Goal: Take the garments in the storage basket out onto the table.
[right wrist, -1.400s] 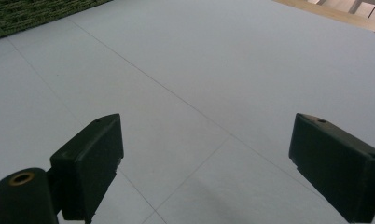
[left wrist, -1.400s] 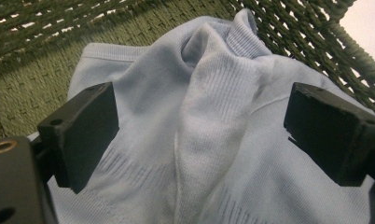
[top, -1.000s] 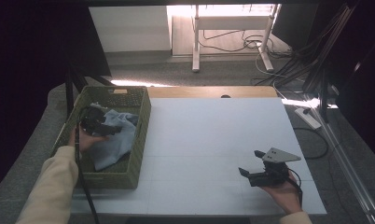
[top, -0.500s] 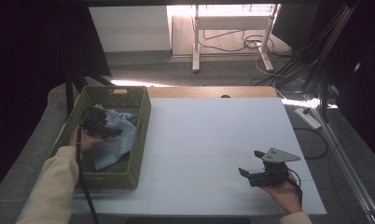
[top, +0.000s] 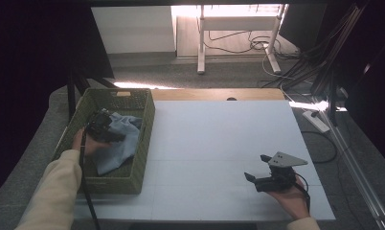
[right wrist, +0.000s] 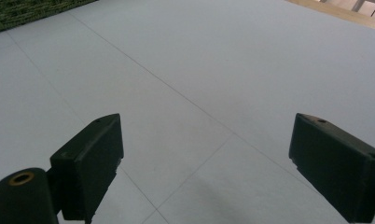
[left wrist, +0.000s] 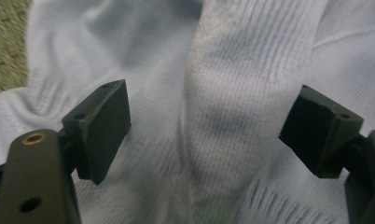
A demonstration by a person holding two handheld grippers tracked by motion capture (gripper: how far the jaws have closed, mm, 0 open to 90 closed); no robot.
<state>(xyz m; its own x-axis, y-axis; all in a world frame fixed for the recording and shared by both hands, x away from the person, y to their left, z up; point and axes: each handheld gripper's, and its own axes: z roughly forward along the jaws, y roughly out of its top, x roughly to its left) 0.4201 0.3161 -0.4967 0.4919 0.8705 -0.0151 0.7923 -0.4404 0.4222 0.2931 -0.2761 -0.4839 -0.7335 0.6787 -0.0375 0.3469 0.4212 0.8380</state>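
— Where is the cloth lying?
— The pale blue cloth [top: 116, 143] is lying in the green basket [top: 141, 143] at the surface's left edge. My left fingers [left wrist: 206, 135] have just been closing, a raised fold between them, not yet pinched.
— And your right?
— My right fingers [right wrist: 206, 163] are standing open over the bare white surface [top: 219, 143].

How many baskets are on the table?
1. The green basket sits at the left edge of the white table, with a light blue cloth inside it.
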